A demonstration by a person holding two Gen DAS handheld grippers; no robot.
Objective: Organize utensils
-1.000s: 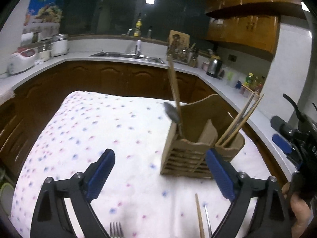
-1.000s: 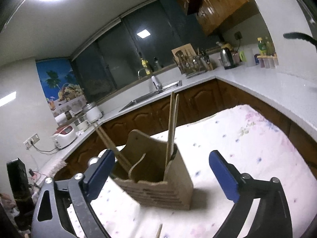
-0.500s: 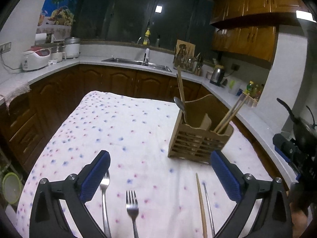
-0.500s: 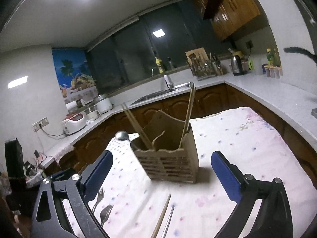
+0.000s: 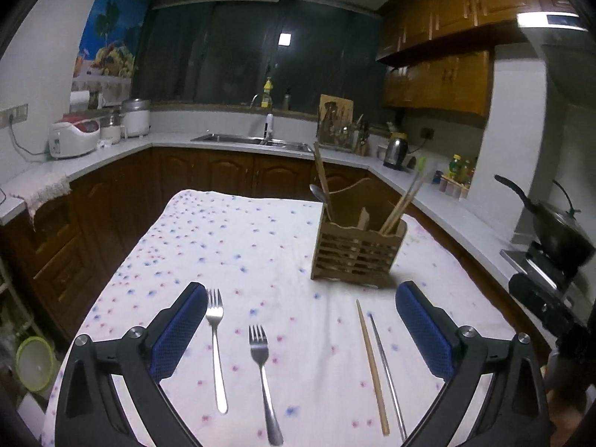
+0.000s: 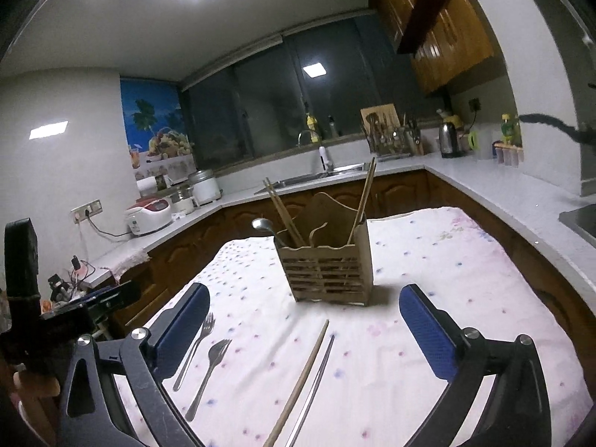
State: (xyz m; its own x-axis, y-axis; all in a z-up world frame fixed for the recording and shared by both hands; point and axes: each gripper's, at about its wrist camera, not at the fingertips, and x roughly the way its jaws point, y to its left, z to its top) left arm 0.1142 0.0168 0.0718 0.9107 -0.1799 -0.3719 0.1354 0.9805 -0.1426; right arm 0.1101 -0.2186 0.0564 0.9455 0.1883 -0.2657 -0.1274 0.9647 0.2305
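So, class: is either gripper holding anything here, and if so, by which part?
Nothing is held. The left gripper and right gripper are both open and empty; the forks and chopsticks lie loose on the cloth.

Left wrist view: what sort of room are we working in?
A home kitchen, most likely: a sink set in the counter, wooden cabinets above, a kettle, and a pan on the stove.

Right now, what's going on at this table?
A person holds a claw in each hand over the dotted tablecloth, sorting utensils into the wooden holder. Both the left claw and right claw are open and empty. Two forks, a wooden chopstick and a metal one lie loose on the cloth. The holder already has chopsticks and a spoon.
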